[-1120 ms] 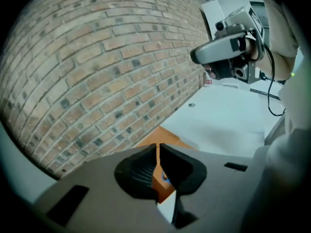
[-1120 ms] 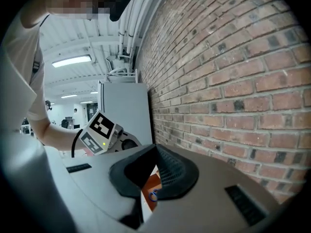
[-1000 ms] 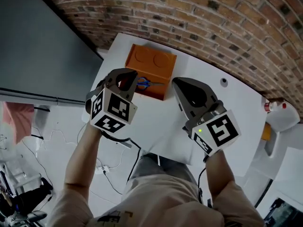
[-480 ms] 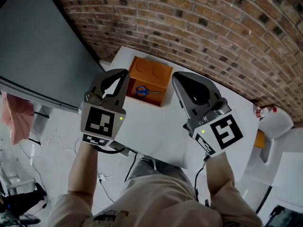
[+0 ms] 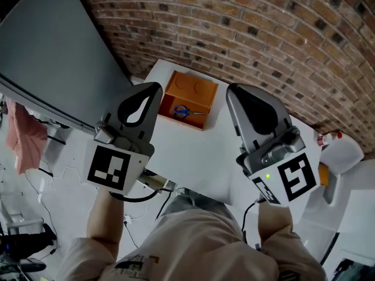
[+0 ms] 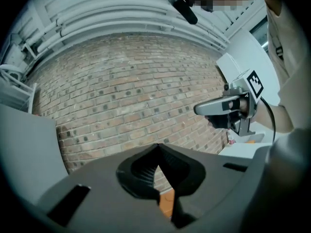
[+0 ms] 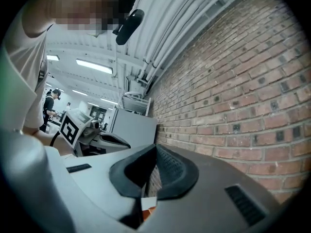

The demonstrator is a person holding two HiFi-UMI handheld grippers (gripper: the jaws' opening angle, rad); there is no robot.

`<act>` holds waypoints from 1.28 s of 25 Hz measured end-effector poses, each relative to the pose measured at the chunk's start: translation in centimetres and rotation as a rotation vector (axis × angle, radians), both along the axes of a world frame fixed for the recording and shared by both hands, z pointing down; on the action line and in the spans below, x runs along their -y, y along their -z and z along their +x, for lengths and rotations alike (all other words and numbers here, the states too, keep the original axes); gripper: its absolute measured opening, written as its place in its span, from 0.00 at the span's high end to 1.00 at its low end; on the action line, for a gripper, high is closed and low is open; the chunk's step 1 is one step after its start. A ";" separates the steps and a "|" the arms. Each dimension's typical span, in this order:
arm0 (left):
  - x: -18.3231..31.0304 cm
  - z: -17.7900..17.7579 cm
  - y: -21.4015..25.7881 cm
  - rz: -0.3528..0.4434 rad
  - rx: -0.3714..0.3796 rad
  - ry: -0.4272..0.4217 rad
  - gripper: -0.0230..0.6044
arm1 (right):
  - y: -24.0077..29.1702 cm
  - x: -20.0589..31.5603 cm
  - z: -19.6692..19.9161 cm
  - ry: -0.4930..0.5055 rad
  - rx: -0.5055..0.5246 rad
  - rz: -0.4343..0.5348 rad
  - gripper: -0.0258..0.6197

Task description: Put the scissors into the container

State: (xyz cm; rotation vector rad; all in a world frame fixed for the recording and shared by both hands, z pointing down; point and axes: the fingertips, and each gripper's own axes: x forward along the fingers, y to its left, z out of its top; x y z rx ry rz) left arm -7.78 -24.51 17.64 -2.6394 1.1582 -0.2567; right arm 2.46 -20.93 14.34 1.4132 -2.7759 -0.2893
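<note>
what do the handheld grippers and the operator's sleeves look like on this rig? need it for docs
The left gripper and right gripper are grey, teardrop-shaped two-jaw shells with dark ribbed pads. Each carries a white cube with black square markers; a green light glows on the right one. A black cable trails from the left. The person wears a beige short-sleeved shirt.

No legible text, brand, number or sign in any view.

- Marker cube (image 5: 110, 167) on the left gripper (image 5: 153, 91): black-and-white square code pattern only, no letters or digits.
- Marker cube (image 5: 291, 179) on the right gripper (image 5: 234, 92): the same kind of pattern. Its blocks loosely resemble a figure but do not read as one.
- Person's shirt (image 5: 193, 250): a small dark print near the lower edge of the head view, too small to read.
</note>
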 end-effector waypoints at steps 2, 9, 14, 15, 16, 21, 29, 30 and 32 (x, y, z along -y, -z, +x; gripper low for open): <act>-1.4 -0.2 0.9 0.018 -0.011 0.002 0.95 | 0.5 -1.0 -0.4 0.016 0.008 0.011 0.95; -4.4 -1.9 1.1 0.036 -0.039 0.022 0.95 | -0.6 -3.2 -1.5 0.043 -0.027 0.012 0.95; -5.3 -3.0 -0.7 0.005 -0.026 0.038 0.95 | -1.5 -4.4 -2.2 0.062 -0.024 -0.015 0.95; -5.4 -3.1 -1.2 -0.006 -0.026 0.036 0.95 | -1.8 -4.6 -2.4 0.065 -0.026 -0.023 0.95; -5.5 -3.2 -1.6 -0.017 -0.026 0.036 0.95 | -2.2 -4.8 -2.5 0.069 -0.032 -0.032 0.95; -5.8 -3.4 -3.4 -0.048 -0.027 0.039 0.95 | -4.3 -4.7 -2.6 0.080 -0.041 -0.086 0.95; -6.0 -3.5 -5.8 -0.113 -0.065 0.051 0.95 | -7.6 -4.7 -2.9 0.110 -0.112 -0.134 0.95; -6.0 -3.5 -6.0 -0.120 -0.064 0.051 0.95 | -8.0 -4.7 -3.0 0.112 -0.116 -0.144 0.95; -6.0 -3.5 -6.5 -0.130 -0.057 0.049 0.95 | -8.5 -4.7 -3.1 0.117 -0.119 -0.160 0.95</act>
